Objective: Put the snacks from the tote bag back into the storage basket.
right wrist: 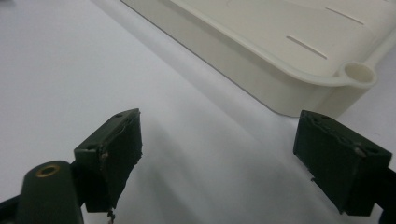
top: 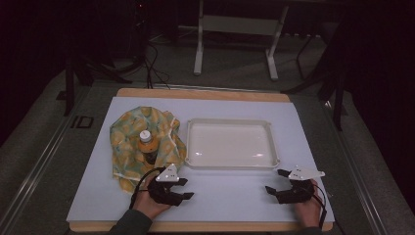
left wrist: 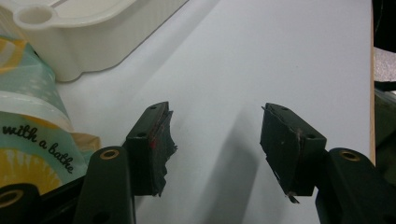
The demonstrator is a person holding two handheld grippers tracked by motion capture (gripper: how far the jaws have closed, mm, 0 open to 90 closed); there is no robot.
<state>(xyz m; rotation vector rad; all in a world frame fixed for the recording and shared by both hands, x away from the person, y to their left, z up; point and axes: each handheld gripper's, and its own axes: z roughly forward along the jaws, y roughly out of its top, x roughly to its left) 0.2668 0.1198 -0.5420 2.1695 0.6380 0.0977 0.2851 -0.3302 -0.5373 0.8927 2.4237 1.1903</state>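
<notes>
Grippers rest low at the near edge of the table, one in each hand, and neither has hold of anything. On the left, the left gripper sits just in front of a yellow patterned cloth, its jaws spread wide and pointing toward the middle of the table; in the left gripper view the same gripper shows bare white tabletop between its two black pads, with the cloth close beside its left jaw and a corner of the tray beyond that. On the right, the right gripper lies near the front right corner of the white tray, also with jaws wide apart; in the right gripper view this gripper has only tabletop between its pads, and the tray's rim with its round corner loop runs just past the far jaw without touching it. A small bottle with a pale cap and orange label stands upright in the middle of the crumpled cloth, on the left half of the table, just beside the tray's left side. The tray itself lies flat at the table's centre. Both of the person's hands grip the tools from below, sleeves just entering at the bottom edge.
</notes>
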